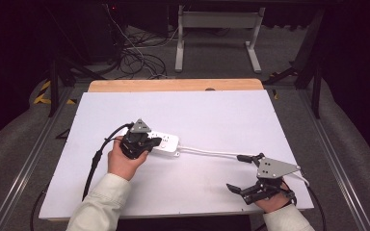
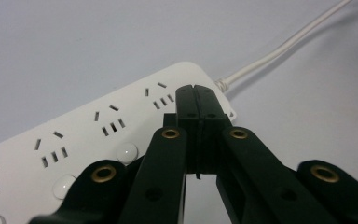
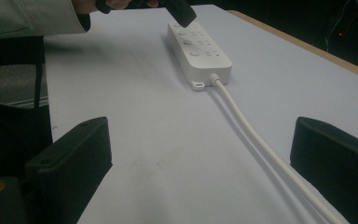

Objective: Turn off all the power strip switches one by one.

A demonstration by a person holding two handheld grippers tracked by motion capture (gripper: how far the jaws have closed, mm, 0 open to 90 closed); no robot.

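White plastic power strip point(image 1: 166, 143) flat on the white table point(image 1: 212, 115), left of centre, socket face up, white cord point(image 1: 207, 152) trailing off its right end toward the near right corner. Nothing plugged into any socket visible; round switch buttons point(image 2: 127, 151) along the near edge, whether in or out not readable.

Progress, judged: early to middle. Looks like button pressing or steadying the strip, contact about made, no visible result yet. Left to do: finish the press, possibly repeat along the row, possibly bring in the other hand (pure guess on that last part).

Left gripper point(image 2: 196, 95): jaws together, flat against each other, nothing between them. Tip down over the strip's cord end, beside the last socket group; touching or just above the face, cannot tell which. In the high view, left gripper point(image 1: 150, 142) lying across the strip's left half, hand behind it.

Right gripper point(image 1: 241, 172): jaws wide apart, holding nothing. Low over the table near the right front corner, well apart from the strip. Cord passing between the spread jaws point(image 3: 261, 147) in the right gripper view, touching neither as far as visible.
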